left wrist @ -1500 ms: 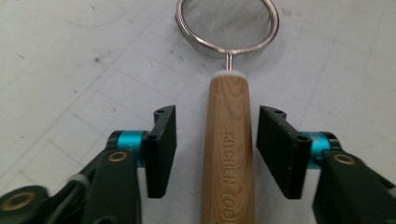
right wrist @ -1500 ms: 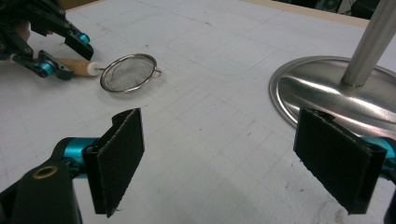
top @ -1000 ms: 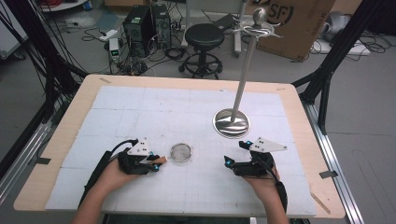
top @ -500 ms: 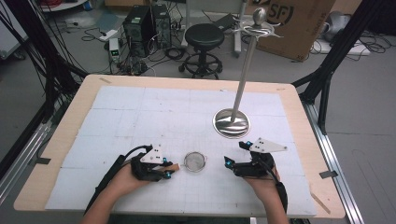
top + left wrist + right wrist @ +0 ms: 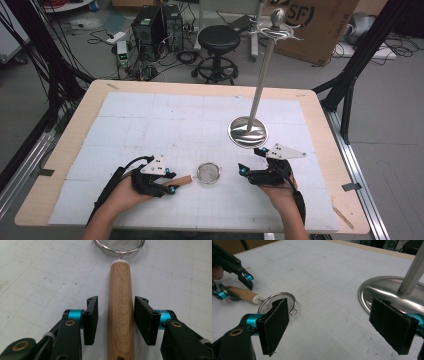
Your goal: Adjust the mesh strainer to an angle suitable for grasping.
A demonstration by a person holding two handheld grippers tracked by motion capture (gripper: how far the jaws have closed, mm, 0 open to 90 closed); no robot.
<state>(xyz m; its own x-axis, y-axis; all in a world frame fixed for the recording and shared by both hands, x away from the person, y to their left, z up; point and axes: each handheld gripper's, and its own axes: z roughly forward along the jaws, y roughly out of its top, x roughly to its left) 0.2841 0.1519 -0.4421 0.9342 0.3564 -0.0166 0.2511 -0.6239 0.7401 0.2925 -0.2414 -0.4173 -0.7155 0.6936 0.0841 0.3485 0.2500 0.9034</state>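
The small mesh strainer [image 5: 209,173] is now released on the bench [image 5: 60,165]; its wooden handle [image 5: 120,312] is straddled by the open left claw [image 5: 172,182]. The right claw [image 5: 242,170] is held open near the steel stand's base [image 5: 248,132].

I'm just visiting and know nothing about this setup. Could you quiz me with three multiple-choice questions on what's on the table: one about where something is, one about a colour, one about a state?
1. Where does the small strainer lie?
A. between the two grippers
B. on the far left corner of the table
C. hanging from the top of the metal stand

2. What colour is the strainer's handle?
A. bright red
B. light wood brown
C. black

3. How do the jaws of the left gripper stand?
A. clamped tight on the handle
B. open, one on each side of the handle
C. closed on nothing

Answers: 1 A, the high view shows it between the left gripper and the right gripper, near the stand. 2 B, the grain shows in the left gripper view. 3 B, a gap shows on both sides of the handle.
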